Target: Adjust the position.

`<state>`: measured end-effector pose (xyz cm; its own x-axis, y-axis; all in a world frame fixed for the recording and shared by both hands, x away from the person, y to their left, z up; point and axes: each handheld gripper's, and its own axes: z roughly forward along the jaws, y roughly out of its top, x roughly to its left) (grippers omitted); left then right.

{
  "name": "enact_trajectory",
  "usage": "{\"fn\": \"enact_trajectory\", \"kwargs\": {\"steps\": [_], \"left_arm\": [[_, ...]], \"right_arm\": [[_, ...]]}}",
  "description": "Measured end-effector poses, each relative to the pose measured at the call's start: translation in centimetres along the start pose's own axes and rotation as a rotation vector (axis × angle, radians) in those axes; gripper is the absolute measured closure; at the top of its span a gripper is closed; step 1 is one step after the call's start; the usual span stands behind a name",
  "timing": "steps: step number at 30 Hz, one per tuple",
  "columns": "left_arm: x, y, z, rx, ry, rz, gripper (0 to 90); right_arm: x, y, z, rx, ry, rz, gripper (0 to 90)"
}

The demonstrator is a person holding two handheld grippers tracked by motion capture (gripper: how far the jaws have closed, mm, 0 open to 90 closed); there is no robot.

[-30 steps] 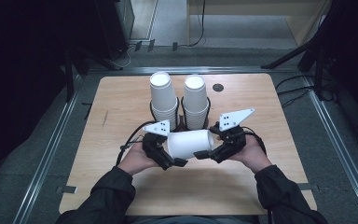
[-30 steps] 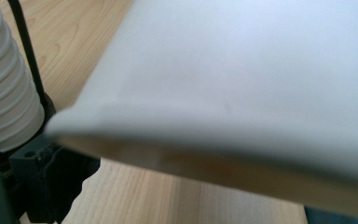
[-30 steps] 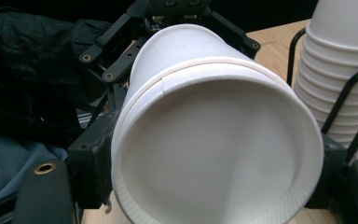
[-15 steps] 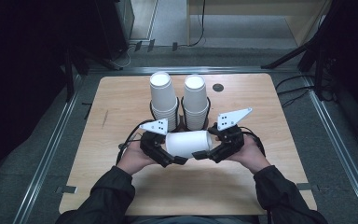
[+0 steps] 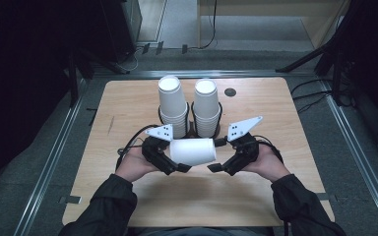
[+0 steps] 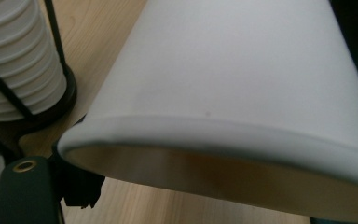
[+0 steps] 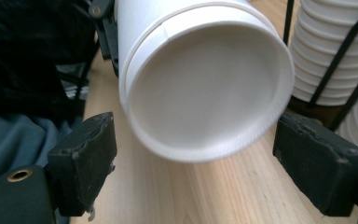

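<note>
left gripper: clamped on the open end of the cup
cup: lying sideways just above the table, mid-near, base pointing right
right gripper: jaws just opened, spread clear on either side of the cup's base, not pressing
stacks: two cup stacks in black racks, just beyond the cup

Cup (on its side) before two stacks.
</note>
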<state>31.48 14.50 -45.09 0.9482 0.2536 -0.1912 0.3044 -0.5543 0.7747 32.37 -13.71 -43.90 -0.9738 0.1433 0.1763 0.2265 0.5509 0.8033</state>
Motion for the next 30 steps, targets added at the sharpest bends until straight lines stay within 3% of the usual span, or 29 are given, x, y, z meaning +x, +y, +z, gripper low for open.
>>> {"fn": "enact_trajectory", "kwargs": {"steps": [7, 8, 9, 10, 15, 16, 23, 30], "left_arm": [[0.6, -0.5, -0.2, 0.057, 0.005, -0.013, 13.4], [0.6, -0.6, 0.0, 0.090, 0.020, -0.005, 13.4], [0.6, -0.6, 0.0, 0.090, 0.020, -0.005, 13.5], [0.6, -0.7, 0.2, 0.129, 0.038, 0.006, 13.4], [0.5, -0.7, 0.8, 0.200, 0.067, 0.022, 13.4], [0.5, -0.8, 1.2, 0.235, 0.076, 0.020, 13.4], [0.4, -0.8, 2.1, 0.287, 0.072, 0.018, 13.4], [0.2, -0.7, 3.6, 0.343, 0.065, 0.026, 13.4]], "right_arm": [[0.1, -0.1, -0.2, 0.003, -0.028, -0.016, 14.2], [0.0, -0.2, -0.2, 0.015, -0.039, -0.018, 14.2], [0.0, -0.2, -0.2, 0.015, -0.039, -0.018, 14.2], [0.0, -0.3, 0.0, 0.038, -0.050, -0.019, 14.2], [0.0, -0.5, 0.5, 0.083, -0.060, -0.035, 14.2], [0.0, -0.6, 0.8, 0.098, -0.069, -0.037, 14.3], [0.0, -0.9, 1.8, 0.172, -0.096, -0.061, 14.4], [0.2, -0.8, 2.6, 0.191, -0.086, -0.078, 14.4]]}}
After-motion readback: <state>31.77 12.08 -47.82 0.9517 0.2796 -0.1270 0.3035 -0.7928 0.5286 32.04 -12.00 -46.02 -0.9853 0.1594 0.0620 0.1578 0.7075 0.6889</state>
